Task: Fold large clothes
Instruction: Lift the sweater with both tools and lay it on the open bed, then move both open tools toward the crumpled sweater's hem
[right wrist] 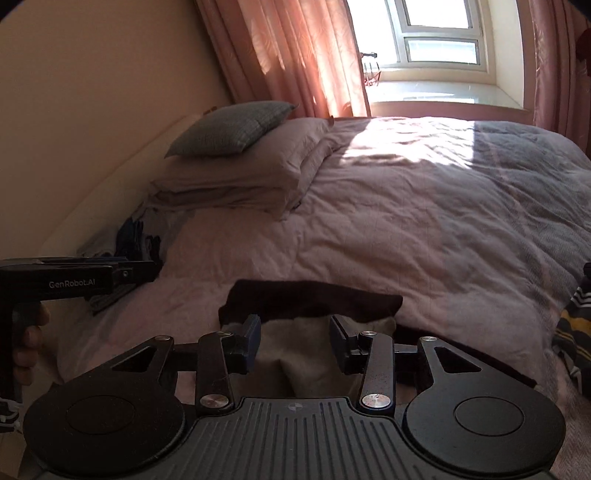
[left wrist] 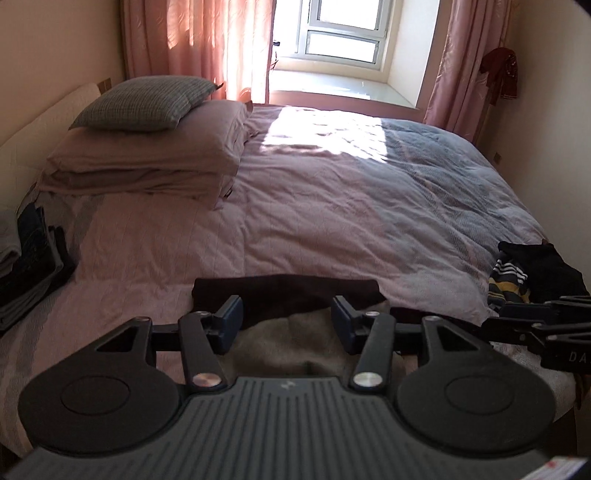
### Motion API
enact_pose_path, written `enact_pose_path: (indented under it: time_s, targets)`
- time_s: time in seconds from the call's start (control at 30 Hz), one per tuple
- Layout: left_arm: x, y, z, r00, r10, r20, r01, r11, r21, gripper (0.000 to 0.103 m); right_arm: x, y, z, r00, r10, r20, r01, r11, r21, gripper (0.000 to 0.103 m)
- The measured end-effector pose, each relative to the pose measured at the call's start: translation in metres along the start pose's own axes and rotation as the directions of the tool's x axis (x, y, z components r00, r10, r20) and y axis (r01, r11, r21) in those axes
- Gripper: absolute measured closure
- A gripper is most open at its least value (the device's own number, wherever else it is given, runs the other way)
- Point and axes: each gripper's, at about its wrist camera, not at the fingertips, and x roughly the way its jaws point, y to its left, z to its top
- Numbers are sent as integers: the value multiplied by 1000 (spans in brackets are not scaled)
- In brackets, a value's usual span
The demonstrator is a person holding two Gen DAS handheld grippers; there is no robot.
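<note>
bed [left wrist: 332,206]: one, under a pink-grey quilt, carrying two stacked pillows [left wrist: 147,147] at the headboard. folded garment [left wrist: 284,291]: one, dark with pale lining, at the near edge between two clothes heaps. left gripper [left wrist: 287,321] and right gripper [right wrist: 294,341]: fingers parted, released, gripping nothing, above the garment.

The scene contains one bed [left wrist: 332,206], one grey pillow [left wrist: 144,103] on one stack of folded bedding [left wrist: 147,162], one window [left wrist: 343,33], two pink curtains [left wrist: 199,48], two grippers [left wrist: 287,314], one folded dark-and-beige garment [left wrist: 284,291], one pile of unfolded clothes [left wrist: 532,273] and one stack of folded clothes [left wrist: 33,258].
</note>
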Motion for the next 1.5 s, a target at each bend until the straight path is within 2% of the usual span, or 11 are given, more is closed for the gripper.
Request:
enact_pose_path:
  time_s: [0.13,0.33,0.47,0.77,0.87,1.03,1.23,1.5]
  targets:
    - [-11,-2,-35,998,4,-64,-6,1000,-24,47,-7,2,-31,997,-4,-72,5,1000,1,65]
    - [-18,-20,-81,987,28,-161,-36,998,-49,45,-16,2,-62,989,-34,-147,22,996,-81,65]
    - [-33,-37,-105,983,41,-180,-52,997,-58,42,-25,0,-87,984,-35,-176,13,992,-126,65]
    - [-64,-65,-152,975,85,-205,-103,992,-76,35,-46,-3,-135,977,10,-214,-40,990,-136,65]
    - [-71,-73,-163,971,113,-213,-132,989,-74,35,-48,-3,-150,973,12,-230,-45,989,-139,65]
    - [-82,-81,-172,972,118,-205,-137,987,-79,32,-54,-3,-164,969,21,-246,-60,986,-153,65]
    - [-88,-84,-173,973,124,-195,-142,987,-76,31,-62,-6,-161,976,13,-216,-50,985,-164,65]
    - [-78,-74,-167,972,117,-204,-134,988,-72,29,-52,-8,-154,975,-6,-223,-29,987,-157,65]
